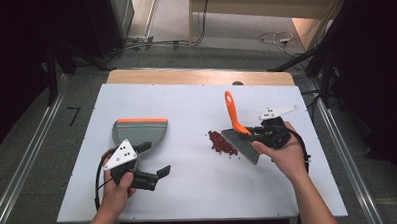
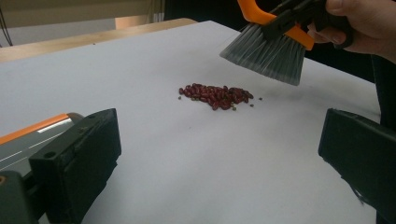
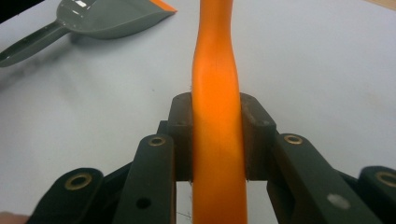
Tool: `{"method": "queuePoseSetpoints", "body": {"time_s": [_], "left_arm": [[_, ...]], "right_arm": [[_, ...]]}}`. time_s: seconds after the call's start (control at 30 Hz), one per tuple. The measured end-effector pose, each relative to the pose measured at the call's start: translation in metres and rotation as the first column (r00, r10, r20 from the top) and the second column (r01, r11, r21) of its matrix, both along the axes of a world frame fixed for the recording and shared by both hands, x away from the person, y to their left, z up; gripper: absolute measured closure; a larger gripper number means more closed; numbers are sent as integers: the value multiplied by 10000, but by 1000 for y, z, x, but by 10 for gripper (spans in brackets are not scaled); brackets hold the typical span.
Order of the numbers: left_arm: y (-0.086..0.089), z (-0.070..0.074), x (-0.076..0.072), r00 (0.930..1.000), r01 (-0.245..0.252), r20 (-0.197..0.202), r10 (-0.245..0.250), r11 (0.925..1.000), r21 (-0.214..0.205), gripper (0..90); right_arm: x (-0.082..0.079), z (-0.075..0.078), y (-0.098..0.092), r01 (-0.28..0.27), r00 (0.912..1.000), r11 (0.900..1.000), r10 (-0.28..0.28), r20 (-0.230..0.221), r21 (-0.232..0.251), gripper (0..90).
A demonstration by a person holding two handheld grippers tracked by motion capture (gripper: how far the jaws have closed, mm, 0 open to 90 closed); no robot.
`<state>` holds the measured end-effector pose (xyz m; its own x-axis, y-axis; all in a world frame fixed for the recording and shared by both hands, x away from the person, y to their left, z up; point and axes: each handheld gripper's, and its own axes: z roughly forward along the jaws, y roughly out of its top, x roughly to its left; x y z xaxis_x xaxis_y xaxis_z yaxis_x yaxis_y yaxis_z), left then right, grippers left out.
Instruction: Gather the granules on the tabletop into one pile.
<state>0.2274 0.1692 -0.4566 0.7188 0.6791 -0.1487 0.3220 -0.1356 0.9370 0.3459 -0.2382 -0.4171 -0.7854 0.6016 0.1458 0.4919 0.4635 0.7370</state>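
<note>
On the white worktop (image 1: 199, 192), which lies over a wooden board whose bare edge shows along the far side, four items are noted. Left of centre rests a grey dustpan (image 1: 138, 132) with an orange lip facing away from the person. Right of centre lies a small heap of dark red beans (image 1: 221, 142), with a few strays just beside it.

Left claw (image 1: 155, 161): held in the left hand (image 1: 115, 187) at the near left, just beside the dustpan's handle end. Its jaws stand wide apart with nothing between them; the left gripper view confirms this, showing bare sheet and the beans (image 2: 215, 96) beyond the jaws.

Right claw (image 1: 255, 135): held in the right hand (image 1: 284, 156), jaws clamped on the orange handle of a hand brush (image 1: 237, 128). The right gripper view shows the handle (image 3: 217, 116) pinched squarely between both pads. The grey bristles (image 2: 266, 53) hang above the sheet just to the right of the beans, apparently clear of the surface.

Surface condition: clean, matte, unmarked apart from the beans.

Room: grey floor around the worktop, metal rails along both sides, dark stands and equipment at the left and right margins, loose cables on the floor beyond the far edge, and a pale wooden unit at the back.
</note>
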Motion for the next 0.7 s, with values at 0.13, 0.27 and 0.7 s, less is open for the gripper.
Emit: {"method": "queuePoseSetpoints", "body": {"time_s": [0.13,0.27,0.7], "left_arm": [[0,0,0,10000,-12,18,12,10000,10,0],[0,1,-1,10000,-15,49,15,10000,-7,0],[3,1,-3,9999,-75,102,75,10000,-25,0]], "right_arm": [[-5,-5,-14,346,9994,9990,-344,-73,266,686],[-12,-10,-28,614,9980,9969,-607,-162,487,686],[-32,-19,-71,1750,9842,9781,-1708,-458,1126,686]]}}
